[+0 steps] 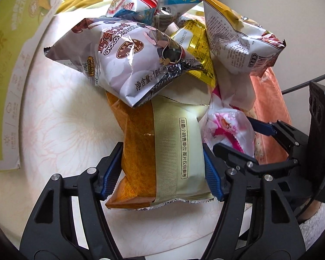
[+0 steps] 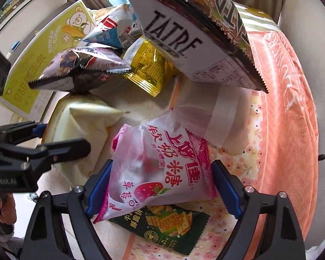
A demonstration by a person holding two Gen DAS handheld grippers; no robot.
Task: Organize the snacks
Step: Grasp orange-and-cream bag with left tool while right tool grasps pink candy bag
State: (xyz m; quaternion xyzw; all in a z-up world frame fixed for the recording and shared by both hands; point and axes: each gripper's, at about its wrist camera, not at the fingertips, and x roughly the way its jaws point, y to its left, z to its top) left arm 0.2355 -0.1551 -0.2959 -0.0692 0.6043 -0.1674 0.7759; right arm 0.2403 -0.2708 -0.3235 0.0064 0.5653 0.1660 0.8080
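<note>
An orange and cream snack packet (image 1: pixel 162 151) lies lengthwise between my left gripper's (image 1: pixel 161 171) blue pads, which press on both its sides. From the right wrist view, that left gripper (image 2: pixel 58 137) enters from the left over the cream packet (image 2: pixel 82 117). My right gripper (image 2: pixel 162 186) is closed on a pink strawberry candy bag (image 2: pixel 158 164), whose edges meet both pads. The same pink bag (image 1: pixel 225 130) shows at the right of the left wrist view, inside the right gripper (image 1: pixel 234 134). Under the bag lies a green cracker packet (image 2: pixel 162 223).
Behind is a pile of snacks: a purple-white chocolate bag (image 1: pixel 130 58), a gold packet (image 1: pixel 197 43) and a large white bag (image 2: pixel 179 43). A yellow-green carton (image 1: pixel 6 65) stands at the left. A pink-orange fabric wall (image 2: pixel 292 108) curves along the right.
</note>
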